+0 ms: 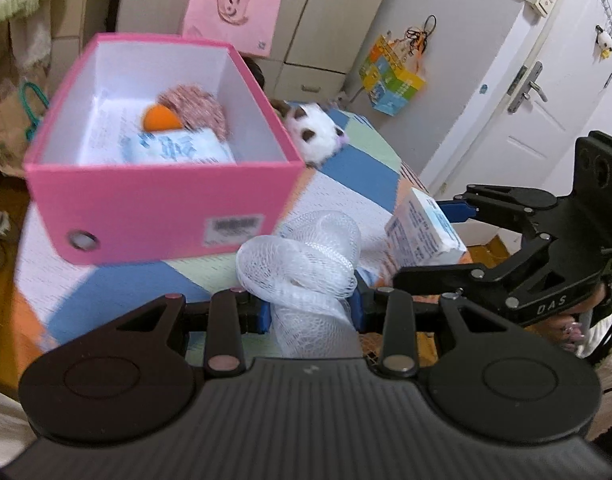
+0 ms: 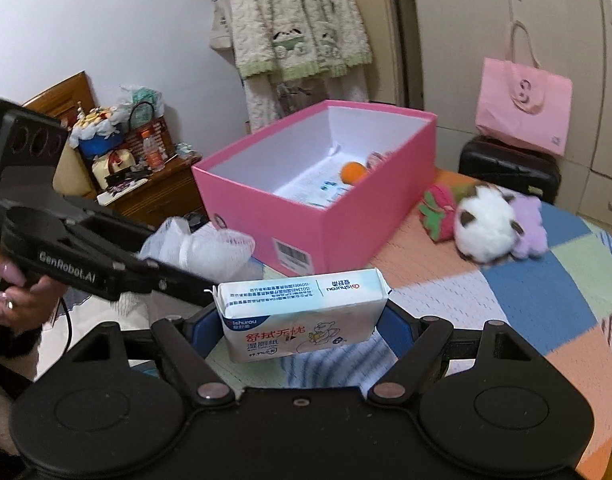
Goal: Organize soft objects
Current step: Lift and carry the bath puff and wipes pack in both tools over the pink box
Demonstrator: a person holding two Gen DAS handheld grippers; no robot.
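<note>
1. Mesh sponge, white and bunched, sits pinched in the left claw, just in front of the pink box.
2. Wet-wipes pack is clamped across its width by the right claw, lifted above the patchwork surface.
3. Inside the box: an orange ball, another wipes pack.
4. Plush toys lie beside the box.

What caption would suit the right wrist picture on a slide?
Right gripper grips a wet-wipe pack near the pink box; left gripper holds white mesh.
</note>
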